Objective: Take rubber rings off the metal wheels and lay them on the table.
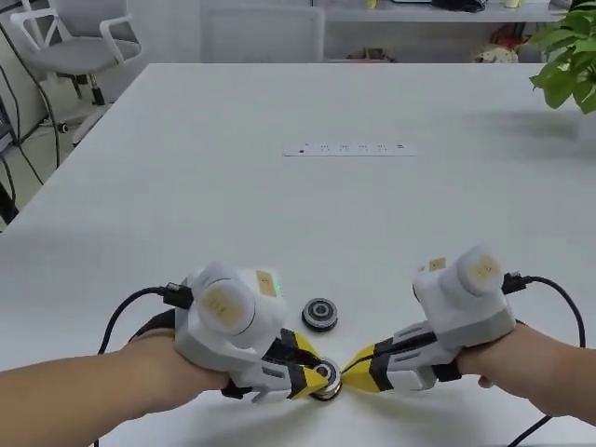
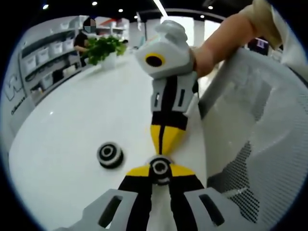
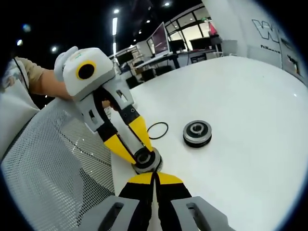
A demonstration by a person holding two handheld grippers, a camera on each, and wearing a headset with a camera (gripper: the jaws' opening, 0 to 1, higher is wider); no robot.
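Observation:
A metal wheel (image 1: 325, 378) sits near the table's front edge, and my left gripper (image 1: 312, 380) is shut on it from the left. In the left gripper view the wheel (image 2: 160, 166) is between my yellow jaw tips. My right gripper (image 1: 351, 369) comes in from the right, jaws shut, tips against the wheel's rim (image 3: 146, 160). I cannot tell whether a ring is pinched there. A second wheel (image 1: 319, 314) with its black ring lies just behind. One loose rubber ring (image 3: 157, 130) lies flat on the table by the left gripper (image 3: 137, 153).
The white table (image 1: 307, 214) stretches far ahead, with a strip of sockets (image 1: 349, 149) set into its middle. A plant (image 1: 566, 58) stands at the far right corner. An office chair (image 1: 79, 42) is beyond the far left edge.

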